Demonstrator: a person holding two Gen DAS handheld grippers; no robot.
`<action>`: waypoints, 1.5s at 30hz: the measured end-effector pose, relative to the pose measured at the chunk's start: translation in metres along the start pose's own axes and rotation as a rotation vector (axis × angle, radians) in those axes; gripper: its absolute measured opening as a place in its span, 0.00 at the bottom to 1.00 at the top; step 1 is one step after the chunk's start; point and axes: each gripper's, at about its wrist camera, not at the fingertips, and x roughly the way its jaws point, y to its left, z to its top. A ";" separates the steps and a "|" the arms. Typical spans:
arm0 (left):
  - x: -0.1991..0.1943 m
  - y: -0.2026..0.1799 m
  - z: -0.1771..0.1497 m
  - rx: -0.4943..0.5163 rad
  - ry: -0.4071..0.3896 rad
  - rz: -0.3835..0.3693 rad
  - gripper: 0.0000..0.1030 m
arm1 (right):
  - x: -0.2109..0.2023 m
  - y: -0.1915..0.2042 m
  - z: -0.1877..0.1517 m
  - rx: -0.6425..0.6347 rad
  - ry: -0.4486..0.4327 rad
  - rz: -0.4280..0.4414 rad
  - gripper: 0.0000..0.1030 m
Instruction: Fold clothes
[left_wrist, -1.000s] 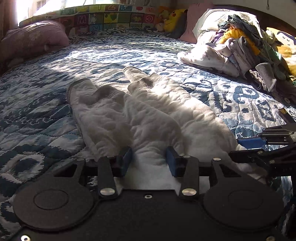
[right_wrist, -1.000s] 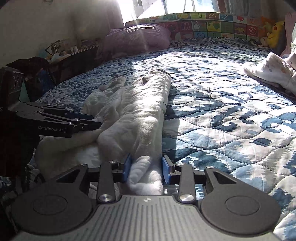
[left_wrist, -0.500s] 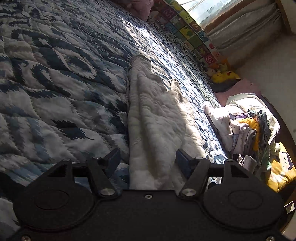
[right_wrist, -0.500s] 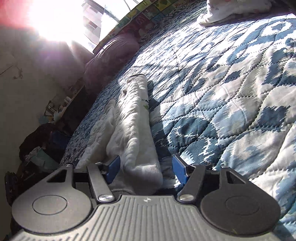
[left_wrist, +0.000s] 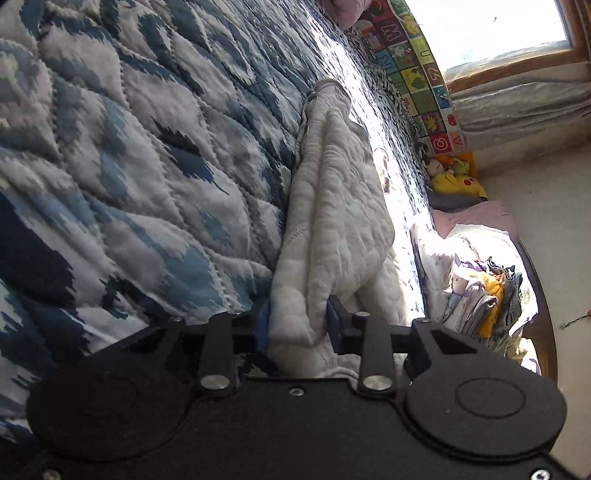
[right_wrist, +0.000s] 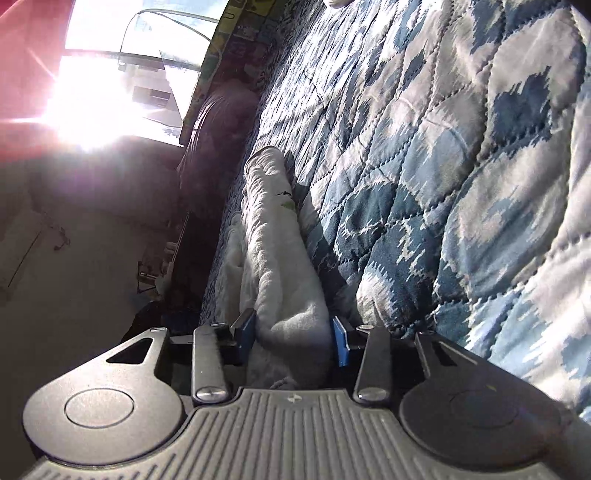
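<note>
Two hand-held grippers grip the same white quilted cotton garment, which lies stretched lengthwise on the blue-and-white patterned quilt of the bed. The left hand-held gripper is clamped on a thick bunch of the near end, blue pads pressed into the cloth on both sides. The right hand-held gripper is likewise clamped on a rolled wad of the same garment, and both cameras are tilted steeply.

Several things could go wrong from here. Each bite looks like a loose gather rather than a clean edge, so inner layers may slip out when the cloth is lifted, leaving a lopsided fold. If the two grippers move at different speeds or heights, the garment would likely twist along its length and the far cuff would drag crooked across the quilt. The quilt's stitched ridges may catch the soft fabric. A pile of mixed coloured clothes sits near on the bed; a wide swing could brush it.
</note>
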 end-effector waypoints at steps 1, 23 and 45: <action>0.000 0.006 0.001 -0.014 0.000 -0.013 0.22 | 0.001 -0.001 0.000 0.006 -0.001 0.003 0.36; -0.046 -0.023 -0.016 0.154 0.024 -0.005 0.53 | -0.054 0.028 -0.015 -0.242 -0.016 -0.089 0.46; -0.013 -0.043 -0.143 2.006 -0.033 0.485 0.67 | -0.039 0.085 -0.120 -1.922 0.266 -0.602 0.64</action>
